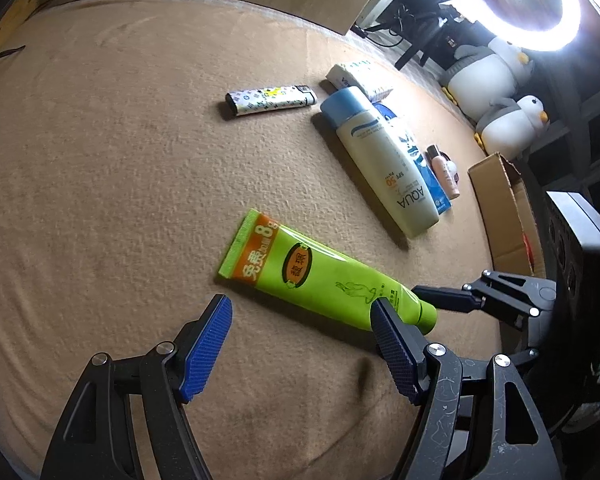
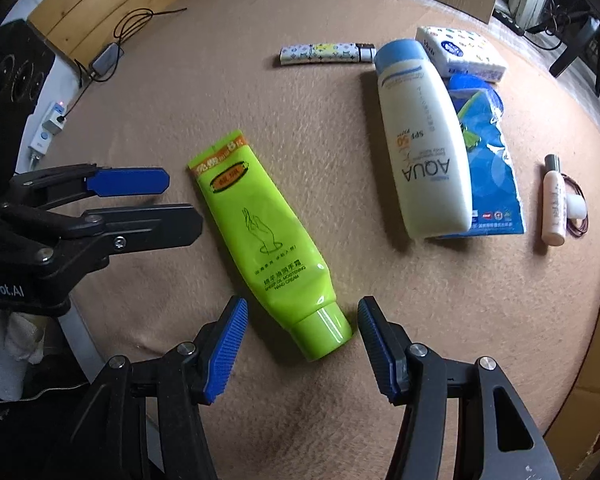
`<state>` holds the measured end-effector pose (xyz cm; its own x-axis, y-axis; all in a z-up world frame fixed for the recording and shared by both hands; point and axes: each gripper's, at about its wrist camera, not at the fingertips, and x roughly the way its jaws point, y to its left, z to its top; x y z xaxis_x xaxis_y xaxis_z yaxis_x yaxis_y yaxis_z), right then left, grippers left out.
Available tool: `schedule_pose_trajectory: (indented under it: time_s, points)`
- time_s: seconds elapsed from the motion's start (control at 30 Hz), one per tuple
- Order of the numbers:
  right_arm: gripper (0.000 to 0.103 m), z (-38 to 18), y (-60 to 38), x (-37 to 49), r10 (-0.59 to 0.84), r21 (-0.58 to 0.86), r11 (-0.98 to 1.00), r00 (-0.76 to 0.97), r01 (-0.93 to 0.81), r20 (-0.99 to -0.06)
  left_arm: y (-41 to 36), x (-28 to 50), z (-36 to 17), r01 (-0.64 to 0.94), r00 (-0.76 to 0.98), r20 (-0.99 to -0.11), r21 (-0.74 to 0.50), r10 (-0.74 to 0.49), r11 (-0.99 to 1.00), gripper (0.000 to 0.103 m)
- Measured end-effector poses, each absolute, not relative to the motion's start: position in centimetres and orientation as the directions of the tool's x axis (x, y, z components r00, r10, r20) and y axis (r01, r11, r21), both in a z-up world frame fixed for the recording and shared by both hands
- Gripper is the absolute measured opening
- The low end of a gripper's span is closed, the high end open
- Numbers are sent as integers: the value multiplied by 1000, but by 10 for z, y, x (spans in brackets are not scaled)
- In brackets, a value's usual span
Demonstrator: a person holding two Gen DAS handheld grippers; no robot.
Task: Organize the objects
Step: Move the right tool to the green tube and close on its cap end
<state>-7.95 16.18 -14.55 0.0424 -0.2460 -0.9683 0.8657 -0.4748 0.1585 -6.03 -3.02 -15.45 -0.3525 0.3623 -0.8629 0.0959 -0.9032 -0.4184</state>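
Green "HAND CREAM" tube (image 2: 267, 245), white "AQUA" SPF 50 bottle (image 2: 424, 140)

Our left gripper (image 1: 302, 338) has black angular linkage arms with triangular cut-outs, joined by round silver pivot pins. Each finger carries a blue ribbed pad (image 1: 210, 350) tapering to a blunt tip. The plastic of our arms shows pale scratches and specks of lint. Our right gripper (image 2: 300, 350) is built the same: black arms, silver pins, blue ribbed pads (image 2: 226, 354). Seen from the right wrist, our left gripper's body bears white lettering ending "nRobot.AI", a cross-head screw, and flat blue finger faces.
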Motion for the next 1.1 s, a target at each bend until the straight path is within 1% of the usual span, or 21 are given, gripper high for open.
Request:
schedule_pose_trajectory:
  time_s: [0.03, 0.1, 0.2, 0.27, 0.33, 0.4, 0.57, 0.8, 0.93, 1.0, 1.07, 1.1]
  points:
    - [51, -146, 162, -77, -247, 156, -477, 39, 865, -968, -29, -61, -156, 97, -351, -862, -421, 365, -902, 75]
    - [43, -145, 161, -75, -250, 146, -479, 25, 865, -968, -28, -63, -158, 105, -348, -862, -426, 368, -899, 75]
    - [40, -146, 164, -74, -271, 159, -490, 24, 857, -962, -27, -66, -162, 115, -345, -859, -438, 378, -891, 75]
    - [39, -145, 164, -69, -272, 141, -484, 5, 863, -962, -27, -68, -163, 122, -349, -855, -448, 384, -886, 75]
    - [36, -145, 164, -64, -276, 139, -483, 0, 865, -961, -27, -72, -164, 132, -353, -850, -459, 392, -878, 75]
    - [30, -144, 166, -61, -286, 150, -482, 6, 864, -958, -27, -76, -165, 145, -358, -844, -473, 400, -869, 75]
    - [29, -145, 171, -57, -320, 154, -488, -12, 859, -947, -22, -85, -166, 159, -369, -830, -501, 419, -851, 75]
    - [26, -146, 181, -66, -378, 232, -506, 29, 831, -926, -16, -95, -166, 174, -380, -820, -518, 429, -837, 75]
    - [26, -148, 190, -76, -433, 321, -523, 78, 789, -898, -13, -99, -166, 182, -386, -823, -510, 416, -840, 71]
    - [26, -148, 191, -74, -441, 318, -515, 72, 796, -895, -9, -104, -166, 177, -383, -825, -508, 416, -843, 66]
    - [26, -147, 191, -72, -442, 310, -510, 65, 802, -895, -6, -107, -167, 174, -375, -831, -499, 411, -849, 51]
    - [25, -147, 191, -73, -443, 311, -508, 65, 803, -894, -3, -109, -167, 174, -378, -836, -487, 398, -856, 48]
